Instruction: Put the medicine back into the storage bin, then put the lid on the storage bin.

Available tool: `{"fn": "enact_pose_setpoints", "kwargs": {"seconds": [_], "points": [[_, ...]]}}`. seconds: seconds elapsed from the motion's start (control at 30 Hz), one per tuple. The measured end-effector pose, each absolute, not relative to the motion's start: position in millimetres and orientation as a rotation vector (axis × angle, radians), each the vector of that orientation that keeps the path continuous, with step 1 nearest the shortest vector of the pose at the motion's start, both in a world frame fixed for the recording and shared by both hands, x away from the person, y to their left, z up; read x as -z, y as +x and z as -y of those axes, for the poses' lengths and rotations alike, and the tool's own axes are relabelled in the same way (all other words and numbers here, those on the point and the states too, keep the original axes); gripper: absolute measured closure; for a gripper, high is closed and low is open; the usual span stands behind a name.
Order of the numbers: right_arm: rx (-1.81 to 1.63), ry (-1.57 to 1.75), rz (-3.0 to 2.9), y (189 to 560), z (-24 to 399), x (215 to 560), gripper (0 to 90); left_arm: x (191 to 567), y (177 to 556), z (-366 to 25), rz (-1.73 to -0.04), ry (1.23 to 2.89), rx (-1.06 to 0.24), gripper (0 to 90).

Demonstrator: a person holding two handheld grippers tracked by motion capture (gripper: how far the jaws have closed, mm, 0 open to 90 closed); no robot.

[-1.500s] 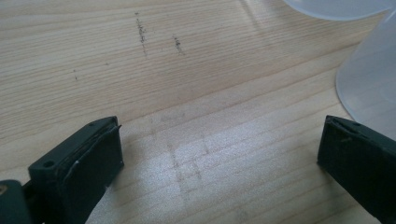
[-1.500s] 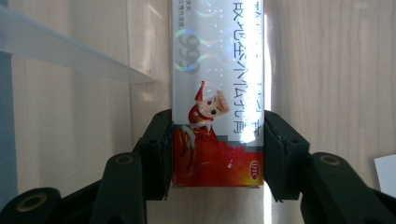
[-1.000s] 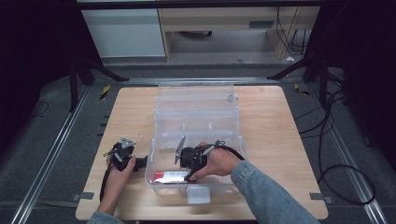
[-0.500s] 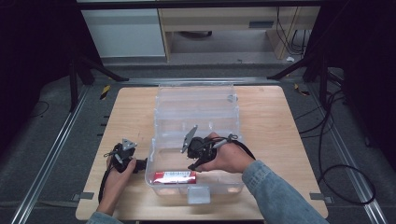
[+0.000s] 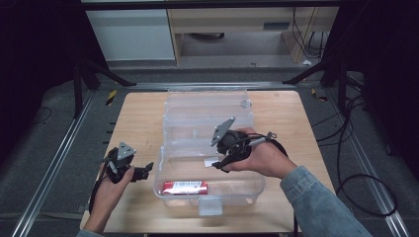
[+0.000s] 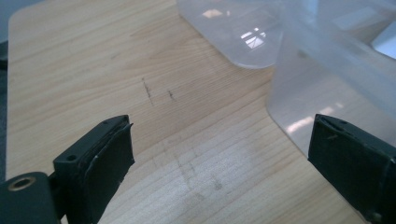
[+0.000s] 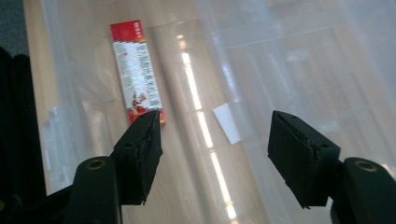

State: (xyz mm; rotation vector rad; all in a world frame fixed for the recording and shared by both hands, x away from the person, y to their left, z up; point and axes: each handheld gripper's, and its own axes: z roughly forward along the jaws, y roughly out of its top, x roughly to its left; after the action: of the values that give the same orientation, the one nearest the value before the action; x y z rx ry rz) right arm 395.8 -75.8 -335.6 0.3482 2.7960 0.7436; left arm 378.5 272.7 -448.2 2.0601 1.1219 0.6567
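- Pale wood-grain table [image 5: 296, 123], rounded corners, faint pencil-like scratches on the surface in the left gripper view; bare boards to the left and right of the box.
- Clear plastic storage box [image 5: 173, 182], rounded-rectangle, glossy with light streaks; stands mid-table, its clear lid [image 5: 205, 101] hinged open on the far side.
- Red-and-white carton [image 5: 185, 187], long and flat, printed face up, lying on the box floor along the near wall.
- White paper label [image 7: 227, 122], small, on the box floor farther in.
- Right gripper [image 5: 221, 164], black jaws spread wide and holding nothing, hovering above the box interior, right of the carton.
- Left gripper [image 5: 147, 171], jaws parted and unloaded, low over the table just beside the box's left wall; apart from it.
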Motion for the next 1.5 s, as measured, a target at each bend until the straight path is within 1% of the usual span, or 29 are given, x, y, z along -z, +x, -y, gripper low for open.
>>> {"fn": "enact_pose_setpoints", "kwargs": {"seconds": [0.13,0.23,0.27,0.4,0.5,0.53,0.63,0.77,0.9,0.97,1.07,1.1,1.2,1.27,1.3,1.33,1.5], "points": [[-0.772,0.395,-2.729,406,93,320,32.5,437,374,-274,-1.086,2.065,-0.643,5.9],[-0.779,0.424,-2.716,411,100,315,31.2,427,370,-276,-1.066,2.057,-0.619,5.8],[-0.771,0.458,-2.708,417,107,311,34.1,425,370,-276,-1.062,2.054,-0.607,5.6],[-0.767,0.473,-2.689,422,113,307,34.9,419,368,-277,-1.048,2.049,-0.556,5.2],[-0.758,0.496,-2.675,428,117,305,32.5,415,367,-277,-1.035,2.050,-0.546,5.4],[-0.758,0.502,-2.672,430,118,305,31.5,412,368,-275,-1.060,2.046,-0.529,6.0],[-0.759,0.511,-2.668,435,119,306,30.0,408,367,-273,-1.063,2.045,-0.517,6.7],[-0.769,0.537,-2.628,447,125,304,29.9,397,364,-265,-1.013,2.064,-0.530,8.0],[-0.725,0.544,-2.611,458,130,297,37.7,386,359,-256,-0.950,2.070,-0.522,11.5],[-0.717,0.542,-2.613,460,130,296,38.4,384,358,-253,-0.935,2.070,-0.522,13.2],[-0.696,0.545,-2.604,466,133,293,42.4,379,353,-245,-0.885,2.089,-0.517,19.8],[-0.696,0.545,-2.604,466,133,293,42.4,379,352,-244,-0.874,2.090,-0.513,19.8],[-0.687,0.561,-2.615,471,134,294,45.4,376,348,-237,-0.830,2.106,-0.495,25.8],[-0.683,0.563,-2.618,472,135,294,46.7,374,345,-231,-0.799,2.126,-0.496,26.9],[-0.679,0.560,-2.624,475,135,295,48.7,374,344,-228,-0.781,2.132,-0.483,29.6],[-0.680,0.559,-2.628,476,135,296,50.0,374,344,-228,-0.781,2.132,-0.483,30.4],[-0.658,0.540,-2.646,481,131,300,52.8,376,342,-218,-0.742,2.158,-0.446,34.6]]}}
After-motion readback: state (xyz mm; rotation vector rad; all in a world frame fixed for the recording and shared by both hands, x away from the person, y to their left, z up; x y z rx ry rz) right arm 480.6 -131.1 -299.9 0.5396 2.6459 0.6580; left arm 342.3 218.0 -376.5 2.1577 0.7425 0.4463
